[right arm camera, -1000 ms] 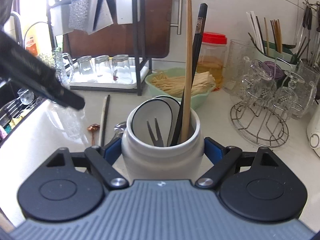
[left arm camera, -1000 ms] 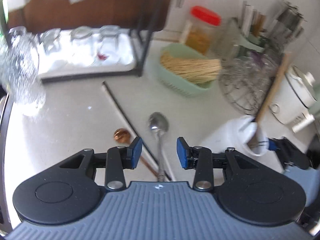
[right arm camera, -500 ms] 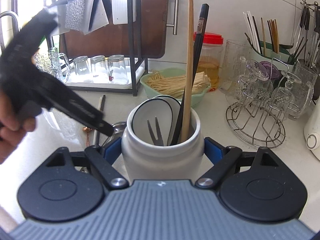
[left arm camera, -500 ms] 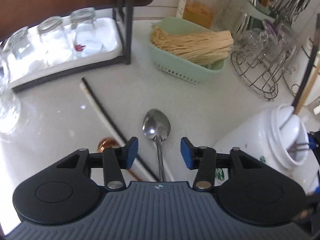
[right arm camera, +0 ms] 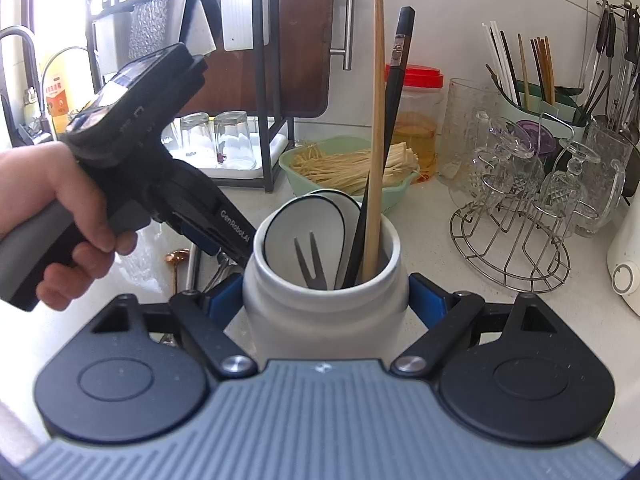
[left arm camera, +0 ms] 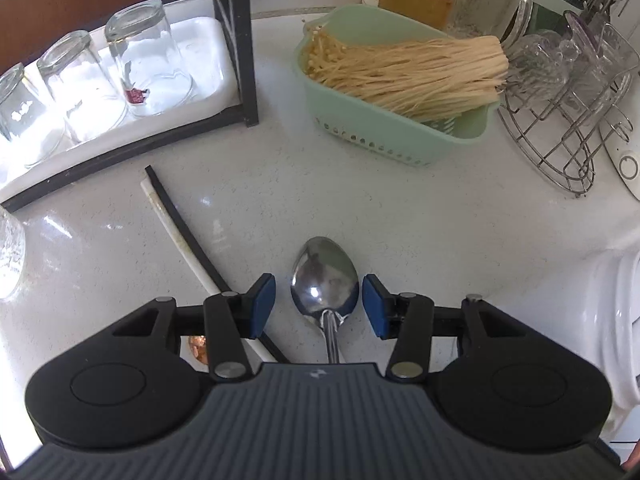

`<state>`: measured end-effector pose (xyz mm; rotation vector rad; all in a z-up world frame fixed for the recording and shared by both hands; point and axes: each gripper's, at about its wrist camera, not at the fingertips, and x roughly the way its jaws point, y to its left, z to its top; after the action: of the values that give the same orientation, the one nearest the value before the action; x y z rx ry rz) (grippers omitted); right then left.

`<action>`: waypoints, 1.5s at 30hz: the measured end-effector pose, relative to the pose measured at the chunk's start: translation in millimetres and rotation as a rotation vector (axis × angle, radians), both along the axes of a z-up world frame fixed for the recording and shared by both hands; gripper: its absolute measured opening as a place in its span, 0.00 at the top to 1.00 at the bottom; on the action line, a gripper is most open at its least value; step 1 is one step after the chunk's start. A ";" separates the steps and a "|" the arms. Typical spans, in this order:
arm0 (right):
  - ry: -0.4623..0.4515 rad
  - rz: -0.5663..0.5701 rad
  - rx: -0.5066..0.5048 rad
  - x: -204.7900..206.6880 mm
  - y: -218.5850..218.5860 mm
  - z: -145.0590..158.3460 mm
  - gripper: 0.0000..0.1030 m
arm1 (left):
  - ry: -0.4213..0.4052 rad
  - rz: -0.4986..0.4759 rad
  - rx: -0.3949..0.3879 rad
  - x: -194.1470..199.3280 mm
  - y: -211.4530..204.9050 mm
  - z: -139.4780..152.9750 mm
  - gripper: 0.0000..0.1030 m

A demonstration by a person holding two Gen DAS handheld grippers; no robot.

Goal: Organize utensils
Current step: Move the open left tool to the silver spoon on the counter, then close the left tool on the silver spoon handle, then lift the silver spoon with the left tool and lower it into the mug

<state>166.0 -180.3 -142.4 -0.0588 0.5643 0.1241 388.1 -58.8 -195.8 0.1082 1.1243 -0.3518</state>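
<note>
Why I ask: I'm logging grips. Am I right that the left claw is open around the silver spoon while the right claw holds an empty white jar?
Not quite. In the right wrist view, the white jar in the right claw is not empty: it holds chopsticks and a fork. The left claw, open around the silver spoon, is correct.

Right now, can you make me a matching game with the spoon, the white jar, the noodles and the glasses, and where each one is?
Things:
1. steel spoon
2. white jar
3. noodles
4. upside-down glasses

Places:
A. on the white tray
B. in the green basket
C. on the counter between the open left tool's pads
D. squeezed by the right tool

Pairs: 1-C, 2-D, 3-B, 4-A
</note>
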 end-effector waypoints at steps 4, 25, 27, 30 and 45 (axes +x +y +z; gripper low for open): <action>-0.003 0.001 0.003 0.0 -0.6 -0.3 0.13 | -0.006 -0.021 0.026 1.6 -6.3 -0.7 0.48; -0.023 0.011 0.001 -1.2 -1.1 -2.0 0.13 | -0.055 0.062 -0.149 -57.4 18.7 40.5 0.59; -0.021 0.012 0.002 -1.1 -1.6 -1.5 0.13 | -0.072 0.074 -0.185 -66.4 23.1 49.6 0.59; -0.020 0.015 0.002 -1.1 -1.5 -1.1 0.13 | -0.105 0.100 -0.237 -80.1 31.9 65.5 0.60; -0.017 0.034 0.000 -3.6 0.6 -1.1 0.13 | -0.320 0.140 -0.375 -109.7 44.7 144.7 0.60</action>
<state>162.4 -179.7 -143.6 -0.0693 0.5469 0.1565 278.4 -14.0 -51.1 -0.2377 0.7311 -0.3983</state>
